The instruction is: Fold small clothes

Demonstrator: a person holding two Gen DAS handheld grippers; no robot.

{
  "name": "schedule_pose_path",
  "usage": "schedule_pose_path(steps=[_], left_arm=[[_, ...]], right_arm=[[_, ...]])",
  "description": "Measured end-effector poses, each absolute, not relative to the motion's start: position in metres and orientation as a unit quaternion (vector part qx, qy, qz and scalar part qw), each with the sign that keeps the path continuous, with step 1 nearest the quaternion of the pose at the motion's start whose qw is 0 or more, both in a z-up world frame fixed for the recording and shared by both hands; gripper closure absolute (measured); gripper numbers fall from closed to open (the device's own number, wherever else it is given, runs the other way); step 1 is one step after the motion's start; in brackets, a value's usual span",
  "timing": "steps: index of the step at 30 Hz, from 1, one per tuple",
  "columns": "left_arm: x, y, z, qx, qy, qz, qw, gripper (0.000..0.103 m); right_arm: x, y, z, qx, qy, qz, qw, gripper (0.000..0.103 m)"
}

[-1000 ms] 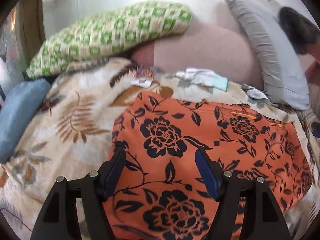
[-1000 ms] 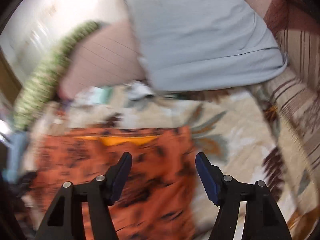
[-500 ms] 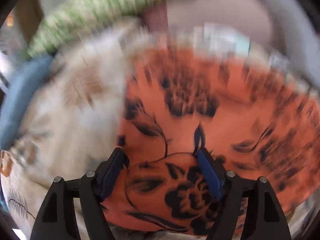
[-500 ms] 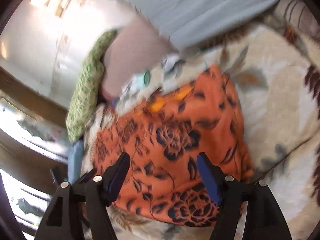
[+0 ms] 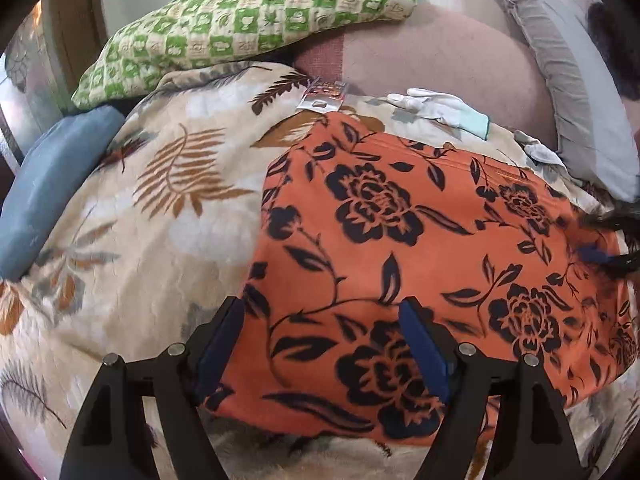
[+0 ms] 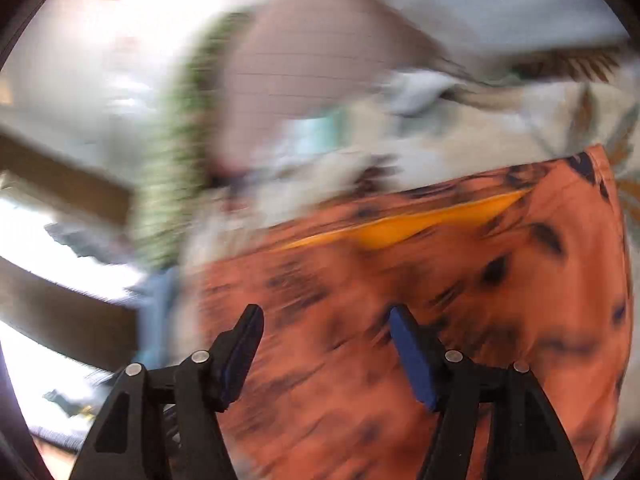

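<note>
Only left view shows white glove (image 5: 436,110) sharply.

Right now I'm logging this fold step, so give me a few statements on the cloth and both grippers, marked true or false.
1. The orange floral garment lies spread on the leaf-print blanket. True.
2. The left gripper is shut on the garment. False: its fingers stand open above it.
3. The right gripper is open. True.
4. A white glove lies on top of the garment. False: it lies beyond it, on the blanket.
</note>
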State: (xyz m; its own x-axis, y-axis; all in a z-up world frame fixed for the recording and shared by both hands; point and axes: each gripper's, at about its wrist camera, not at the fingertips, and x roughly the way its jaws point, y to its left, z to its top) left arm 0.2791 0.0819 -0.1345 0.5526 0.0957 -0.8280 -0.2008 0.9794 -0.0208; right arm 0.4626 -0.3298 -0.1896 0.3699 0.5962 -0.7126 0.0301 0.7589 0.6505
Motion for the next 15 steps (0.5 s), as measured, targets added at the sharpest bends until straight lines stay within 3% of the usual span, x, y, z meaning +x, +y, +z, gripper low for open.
schedule_pose_path(steps=[2,6,7,9,10,12,15], left_arm=[[0.276,0.082,-0.128,-0.056,0.449,0.081,0.888,0.023],[0.287,0.068,-0.114,-0.069,0.416,0.058,0.905,0.023],[0.292,0.063,-0.117,-0.063,0.418,0.052,0.905,0.023],[0.309,0.055,-0.130,-0.045,0.449,0.049,0.891,0.023],[0.315,0.054,-0.135,-0.046,0.457,0.052,0.887,0.023],[0.320,0.055,-0.139,-0.050,0.472,0.065,0.878,0.023],[0.318,0.052,-0.132,-0.047,0.457,0.077,0.885,0.023]], right_arm=[[0.471,-0.347,-0.205,0.378,0.510,0.174,0.752,0.038],[0.460,-0.371,-0.165,0.356,0.449,0.185,0.799,0.035],[0.459,-0.377,-0.167,0.357,0.448,0.201,0.795,0.028],[0.470,-0.389,-0.195,0.322,0.503,0.153,0.788,0.043],[0.471,-0.399,-0.196,0.353,0.489,0.155,0.783,0.044],[0.461,-0.407,-0.180,0.378,0.462,0.167,0.785,0.036],[0.428,-0.409,-0.153,0.372,0.430,0.210,0.795,0.034]])
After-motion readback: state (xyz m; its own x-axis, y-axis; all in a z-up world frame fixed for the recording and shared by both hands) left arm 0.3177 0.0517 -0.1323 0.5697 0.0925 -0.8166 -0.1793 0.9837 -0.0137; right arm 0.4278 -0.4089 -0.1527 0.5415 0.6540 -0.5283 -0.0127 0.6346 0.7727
